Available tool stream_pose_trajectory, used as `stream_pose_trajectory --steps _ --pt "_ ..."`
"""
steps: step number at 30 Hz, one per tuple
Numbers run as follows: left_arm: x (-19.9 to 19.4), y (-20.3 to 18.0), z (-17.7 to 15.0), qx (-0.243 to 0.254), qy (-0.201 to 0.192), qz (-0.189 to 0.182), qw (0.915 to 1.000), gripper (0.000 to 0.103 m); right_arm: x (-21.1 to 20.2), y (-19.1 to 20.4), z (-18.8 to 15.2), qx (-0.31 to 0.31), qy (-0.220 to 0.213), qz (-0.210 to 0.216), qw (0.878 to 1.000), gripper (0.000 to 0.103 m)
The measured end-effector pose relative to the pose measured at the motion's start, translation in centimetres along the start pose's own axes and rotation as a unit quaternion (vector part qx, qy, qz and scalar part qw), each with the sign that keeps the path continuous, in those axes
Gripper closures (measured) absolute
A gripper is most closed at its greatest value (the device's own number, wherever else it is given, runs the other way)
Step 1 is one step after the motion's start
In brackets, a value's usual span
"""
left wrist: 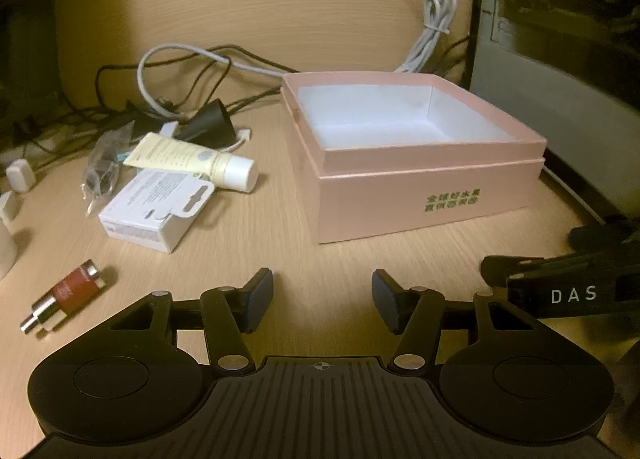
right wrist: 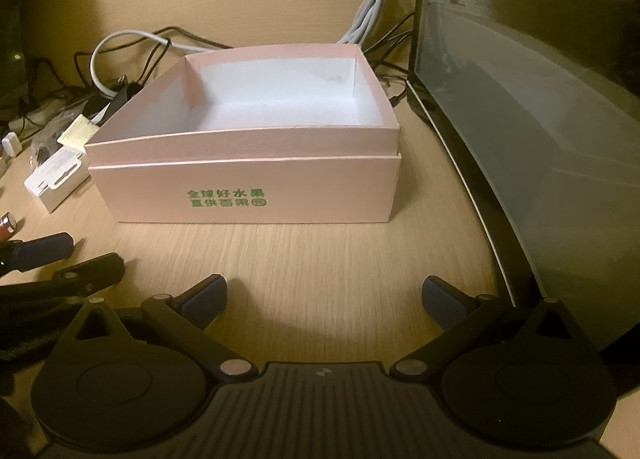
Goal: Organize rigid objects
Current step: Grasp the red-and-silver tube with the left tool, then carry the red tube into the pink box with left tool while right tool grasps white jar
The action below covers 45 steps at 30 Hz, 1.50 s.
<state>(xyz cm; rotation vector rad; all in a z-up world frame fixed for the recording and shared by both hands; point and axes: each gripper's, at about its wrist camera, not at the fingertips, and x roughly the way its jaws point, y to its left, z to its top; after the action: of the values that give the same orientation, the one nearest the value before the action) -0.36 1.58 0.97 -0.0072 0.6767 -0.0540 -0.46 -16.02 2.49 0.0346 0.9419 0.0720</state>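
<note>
An open pink box with a white inside and green lettering stands on the wooden desk; it also shows in the right wrist view. It holds nothing. Left of it lie a cream tube, a white carton and a red and silver lipstick. My left gripper is open and empty, short of the box. My right gripper is open and empty, in front of the box. The right gripper's body shows at the right of the left wrist view.
Tangled black and white cables and a black plug lie behind the tube. A clear plastic bag lies by the carton. A dark monitor stands right of the box. A coiled white cable hangs at the back.
</note>
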Motion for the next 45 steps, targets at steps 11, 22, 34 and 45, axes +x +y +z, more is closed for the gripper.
stream_pose_trajectory --steps 11,22,34,45 --pt "-5.3 12.3 0.8 0.087 0.019 0.003 0.9960 0.045 -1.6 0.8 -0.5 -0.025 0.009 0.036 0.999 0.012" --pt "-0.8 14.5 0.2 0.044 0.090 -0.022 0.9947 0.056 -6.2 6.9 -1.4 -0.119 -0.036 0.097 0.987 0.012" --pt "-1.6 15.1 -0.6 0.015 0.072 -0.018 0.9972 0.079 -7.4 10.5 -0.6 -0.191 -0.076 0.123 0.971 0.012" --pt "-14.5 23.4 -6.7 -0.176 0.003 0.086 0.9806 0.079 -2.7 25.6 4.6 -0.282 -0.094 0.273 0.915 0.012"
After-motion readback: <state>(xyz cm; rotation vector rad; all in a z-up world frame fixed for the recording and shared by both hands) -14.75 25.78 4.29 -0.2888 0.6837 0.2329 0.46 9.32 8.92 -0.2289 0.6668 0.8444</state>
